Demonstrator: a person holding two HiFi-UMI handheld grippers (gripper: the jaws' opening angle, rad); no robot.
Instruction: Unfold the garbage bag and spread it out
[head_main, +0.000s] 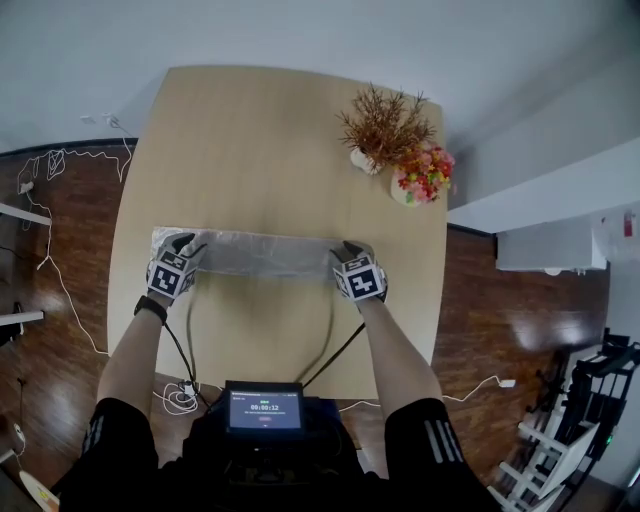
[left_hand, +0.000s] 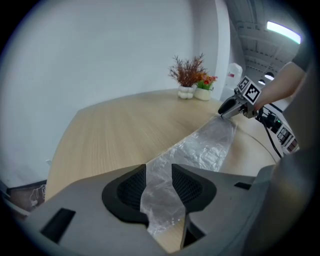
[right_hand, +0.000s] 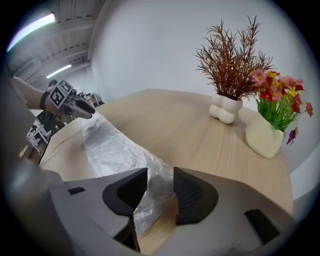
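Although drawn out as a long crumpled strip across the table (head_main: 270, 130), parallel to its near edge, the garbage bag (head_main: 262, 252) remains folded narrow. The film looks thin, light, limp and slippery. The left gripper (left_hand: 159, 186) clamps one end. The right gripper (right_hand: 160, 192) stands released, with film loose between its jaws. Recommended hold: a single layer along a long edge.

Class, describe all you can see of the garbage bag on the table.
The garbage bag is thin, translucent, crinkled plastic, folded into a long narrow strip. It lies stretched across the light wooden table, left to right in the head view. One end is pinched in the left claw; the other end passes between the parted jaws of the right claw.
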